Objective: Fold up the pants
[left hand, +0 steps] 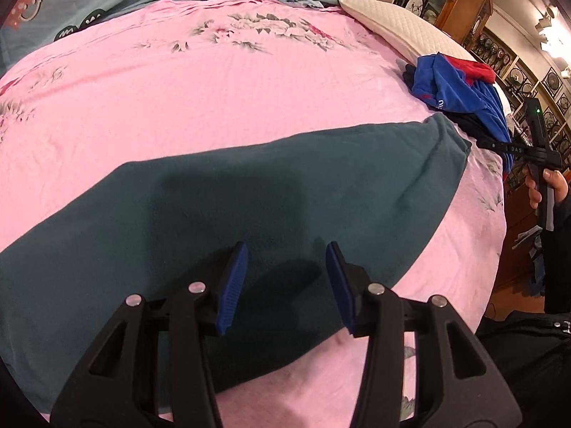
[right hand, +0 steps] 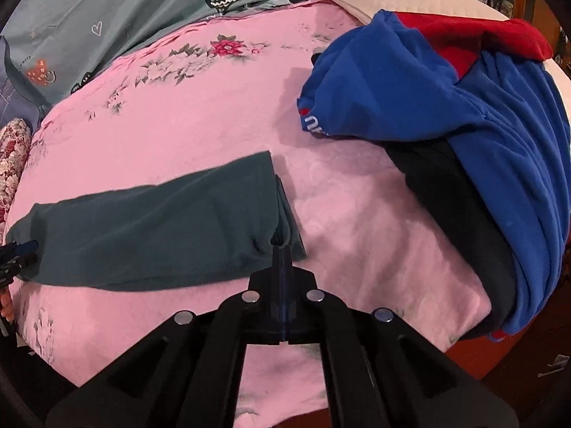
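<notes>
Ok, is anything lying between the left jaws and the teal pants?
Nothing visible. The left gripper hangs open directly over the dark teal fabric pants, bare cloth beneath. The blue-and-red clothes pile sits far off, beyond the pants' other end.

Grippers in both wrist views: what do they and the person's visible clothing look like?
The left gripper has matte black plastic arms with triangular cut-outs, silver round rivets and ribbed blue pads. The right gripper is the same black build with silver rivets; its body, seen from the left wrist, carries a green light and white lettering. The person wears a dark sleeve.
</notes>
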A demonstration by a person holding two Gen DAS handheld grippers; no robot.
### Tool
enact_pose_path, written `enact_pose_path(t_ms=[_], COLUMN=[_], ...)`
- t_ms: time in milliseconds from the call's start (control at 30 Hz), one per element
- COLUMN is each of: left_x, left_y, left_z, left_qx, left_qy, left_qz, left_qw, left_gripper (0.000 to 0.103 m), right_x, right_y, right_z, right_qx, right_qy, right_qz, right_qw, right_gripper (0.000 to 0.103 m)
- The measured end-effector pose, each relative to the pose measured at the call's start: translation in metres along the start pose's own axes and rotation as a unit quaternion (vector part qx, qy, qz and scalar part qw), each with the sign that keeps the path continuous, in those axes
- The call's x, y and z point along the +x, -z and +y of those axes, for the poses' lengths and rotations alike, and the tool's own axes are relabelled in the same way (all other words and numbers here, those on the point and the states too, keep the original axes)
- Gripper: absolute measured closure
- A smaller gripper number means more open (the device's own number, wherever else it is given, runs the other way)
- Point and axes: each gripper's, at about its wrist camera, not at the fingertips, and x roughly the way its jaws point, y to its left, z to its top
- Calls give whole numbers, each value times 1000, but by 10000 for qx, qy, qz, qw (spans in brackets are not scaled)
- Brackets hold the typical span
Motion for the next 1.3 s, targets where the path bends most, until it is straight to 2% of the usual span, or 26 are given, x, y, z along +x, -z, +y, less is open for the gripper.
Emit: enact_pose_path(t_ms=[33,67,100,133,167,233,267,400,533,633,700,767,833,900,1033,1067,1100,1133,1167,1200,1300], left_x=[1,1,1,1,1,1,1,1,2,2,2,2,2,2,2,2,2,1,1,0,1], left_y=[1,1,2,3,3,5,5,3,2,2,2,3,4,5,6,6,6,7,7,7,6], left_z=[-1,-2,-3,-4,-4,-3,-3,-4,-4,-4,-6,-8,-9,-8,-9,-9,-9,-8,-7,-6,-6], left_qx=[-1,11,27,37,41,34,19,41,94,109,167,220,241,230,199,205,207,200,191,184,128], left_qy=[11,20,25,23,20,29,35,31,42,37,0,-18,-24,-20,-39,-45,-41,-29,-11,9,12], left_qz=[1,-2,-4,-3,-3,-11,-13,4,21,40,60,76,69,51,32,29,25,21,18,8,-26], left_qw=[10000,10000,10000,10000,10000,10000,10000,10000,9999,9999,9998,9997,9997,9997,9998,9998,9998,9998,9998,9998,9999], left_gripper=[56,56,55,54,54,54,54,53,53,53,53,52,52,52,50,50,50,50,50,50,50], right_x=[1,6,13,24,32,30,24,-7,9,20,18,9,9,20,64,73,79,80,74,66,21], right_y=[-4,-9,-13,-14,-13,-5,-3,3,15,7,-5,-24,-41,-57,-64,-61,-56,-51,-47,-47,-58], right_z=[4,8,10,11,13,27,29,19,5,7,8,5,-1,-1,8,11,17,23,32,35,31], right_qx=[-60,-130,-131,-115,-170,-621,-674,-524,-406,-522,-553,-527,-376,-219,-210,-225,-299,-446,-641,-651,-389], right_qy=[28,99,151,184,188,477,433,366,507,485,635,698,341,23,126,44,-92,-76,23,-92,-157], right_qz=[-78,-72,77,373,628,741,716,543,852,800,632,290,236,274,878,1076,1279,1403,1301,1180,376], right_qw=[9999,9998,9998,9991,9977,9942,9942,9965,9942,9942,9944,9957,9984,9994,9958,9939,9913,9891,9894,9908,9984], right_gripper=[73,66,66,74,102,103,103,103,103,102,90,56,50,50,50,54,66,95,95,96,97])
